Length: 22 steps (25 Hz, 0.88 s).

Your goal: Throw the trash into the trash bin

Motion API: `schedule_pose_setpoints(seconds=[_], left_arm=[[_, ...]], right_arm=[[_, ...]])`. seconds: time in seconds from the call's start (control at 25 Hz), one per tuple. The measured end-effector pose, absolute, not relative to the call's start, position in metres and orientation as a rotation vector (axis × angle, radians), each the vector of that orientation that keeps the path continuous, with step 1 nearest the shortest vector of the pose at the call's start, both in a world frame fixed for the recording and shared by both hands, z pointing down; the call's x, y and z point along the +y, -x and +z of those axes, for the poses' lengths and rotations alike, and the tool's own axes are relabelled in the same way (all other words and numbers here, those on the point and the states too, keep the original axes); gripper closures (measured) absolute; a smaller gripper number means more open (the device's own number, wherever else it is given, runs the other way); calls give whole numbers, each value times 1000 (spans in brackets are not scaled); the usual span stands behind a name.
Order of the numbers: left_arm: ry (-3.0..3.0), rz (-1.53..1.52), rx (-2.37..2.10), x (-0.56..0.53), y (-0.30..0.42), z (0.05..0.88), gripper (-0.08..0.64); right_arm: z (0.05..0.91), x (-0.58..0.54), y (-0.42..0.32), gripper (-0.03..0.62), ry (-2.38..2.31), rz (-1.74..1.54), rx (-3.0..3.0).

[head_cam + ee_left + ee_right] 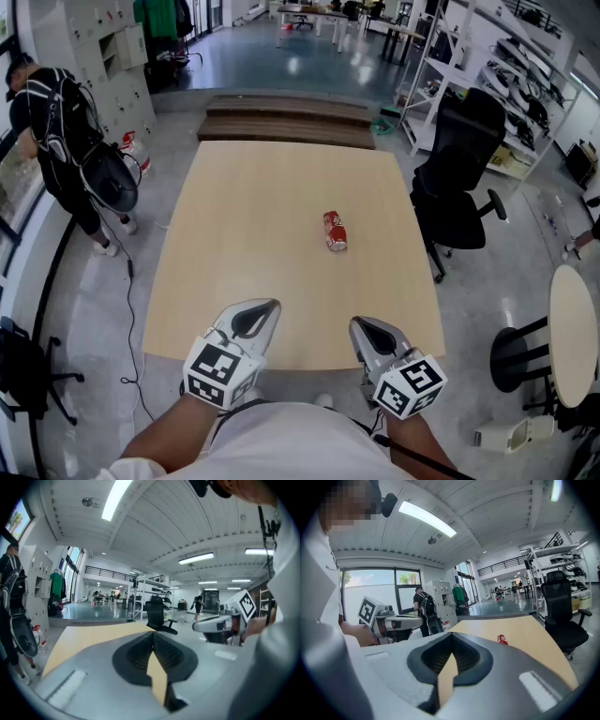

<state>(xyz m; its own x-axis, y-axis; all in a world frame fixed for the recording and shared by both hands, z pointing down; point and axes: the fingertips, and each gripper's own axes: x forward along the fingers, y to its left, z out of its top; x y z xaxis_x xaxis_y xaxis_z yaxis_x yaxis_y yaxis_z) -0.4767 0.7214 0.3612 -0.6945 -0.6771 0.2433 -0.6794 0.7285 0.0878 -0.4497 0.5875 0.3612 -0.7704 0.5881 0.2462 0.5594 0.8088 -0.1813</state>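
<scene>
Can [335, 232] lies sideways, well ahead; left gripper [257, 316] and right gripper [368, 330] closed, empty; reaching unopened would likely roll it away.

A large open workshop-lab hall is indicated by a polished grey concrete floor [281, 56], white metal shelving racks [525, 84] loaded with equipment, pale grey lockers [103, 56], a black swivel office chair [464, 178], a railed mezzanine gallery [108, 572] and long ceiling strip lights [426, 518].

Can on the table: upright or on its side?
On its side. The red can lies lengthwise on the table, silver end toward the near edge, and looks dented.
</scene>
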Motion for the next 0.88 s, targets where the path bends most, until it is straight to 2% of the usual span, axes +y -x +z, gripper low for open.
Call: schedule_pose_setpoints(seconds=[0.88], left_arm=[[-1060,-9,-2650,733,473,373,551]], right_arm=[[366,598,453,589,849,227,-2684]])
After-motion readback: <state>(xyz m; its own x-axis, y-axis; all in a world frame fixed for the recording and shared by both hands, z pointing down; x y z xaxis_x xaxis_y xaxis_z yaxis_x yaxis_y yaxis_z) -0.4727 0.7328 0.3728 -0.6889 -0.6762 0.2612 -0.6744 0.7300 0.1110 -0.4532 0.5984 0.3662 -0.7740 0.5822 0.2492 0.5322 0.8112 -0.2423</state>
